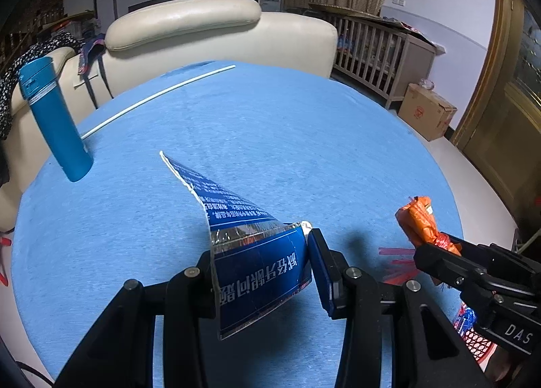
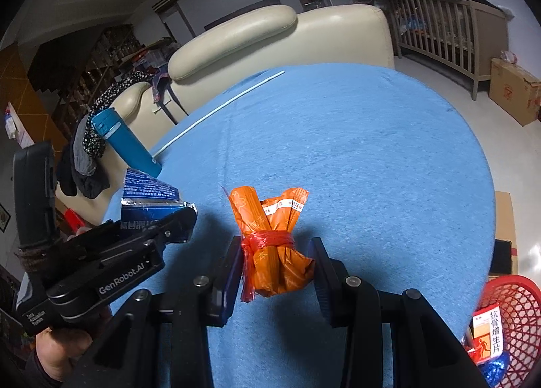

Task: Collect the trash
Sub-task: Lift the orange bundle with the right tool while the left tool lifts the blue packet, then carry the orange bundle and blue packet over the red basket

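Note:
A torn blue foil-lined packet [image 1: 257, 273] with white print is clamped between the pads of my left gripper [image 1: 260, 252], which is shut on it above the blue-covered round table [image 1: 287, 137]. My right gripper [image 2: 275, 246] is shut on an orange bundle of sachets [image 2: 274, 219] tied with a red plastic band, also held over the table [image 2: 372, 151]. In the left wrist view the right gripper [image 1: 427, 249] and its orange bundle [image 1: 419, 219] sit at the right. The right wrist view has the left gripper [image 2: 182, 219] with the blue packet [image 2: 148, 190] at the left, a hand below it.
A red mesh basket [image 2: 517, 300] with a printed box inside stands low at the right, off the table; its rim [image 1: 476, 340] shows in the left wrist view too. A blue bottle [image 1: 54, 117] and a white stick [image 1: 159, 93] are at the far left, a cream sofa [image 1: 209, 32] behind.

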`<state>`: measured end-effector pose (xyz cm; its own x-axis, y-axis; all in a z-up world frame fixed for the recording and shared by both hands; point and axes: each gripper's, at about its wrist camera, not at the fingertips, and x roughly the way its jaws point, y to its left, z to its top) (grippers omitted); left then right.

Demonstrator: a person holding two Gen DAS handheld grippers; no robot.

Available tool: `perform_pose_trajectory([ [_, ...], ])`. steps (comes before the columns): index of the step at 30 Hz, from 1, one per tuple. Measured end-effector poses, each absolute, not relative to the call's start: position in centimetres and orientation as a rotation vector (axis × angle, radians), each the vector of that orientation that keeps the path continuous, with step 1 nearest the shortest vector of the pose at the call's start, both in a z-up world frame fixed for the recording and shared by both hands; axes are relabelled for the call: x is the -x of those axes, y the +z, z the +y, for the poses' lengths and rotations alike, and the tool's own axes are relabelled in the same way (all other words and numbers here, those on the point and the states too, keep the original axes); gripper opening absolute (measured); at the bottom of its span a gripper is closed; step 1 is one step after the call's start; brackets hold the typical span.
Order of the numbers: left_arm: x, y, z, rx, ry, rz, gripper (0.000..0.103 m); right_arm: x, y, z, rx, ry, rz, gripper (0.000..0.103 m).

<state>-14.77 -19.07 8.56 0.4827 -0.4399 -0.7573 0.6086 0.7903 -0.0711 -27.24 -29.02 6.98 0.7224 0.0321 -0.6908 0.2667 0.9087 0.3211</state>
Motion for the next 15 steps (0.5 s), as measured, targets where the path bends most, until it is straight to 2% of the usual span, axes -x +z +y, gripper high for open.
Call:
perform_pose_trajectory([
  [15, 16.7, 8.6, -20.8, -0.244, -0.715, 0.871, 0.045, 30.9, 7.6, -30.6, -0.433, -0.209, 0.738, 0.041],
])
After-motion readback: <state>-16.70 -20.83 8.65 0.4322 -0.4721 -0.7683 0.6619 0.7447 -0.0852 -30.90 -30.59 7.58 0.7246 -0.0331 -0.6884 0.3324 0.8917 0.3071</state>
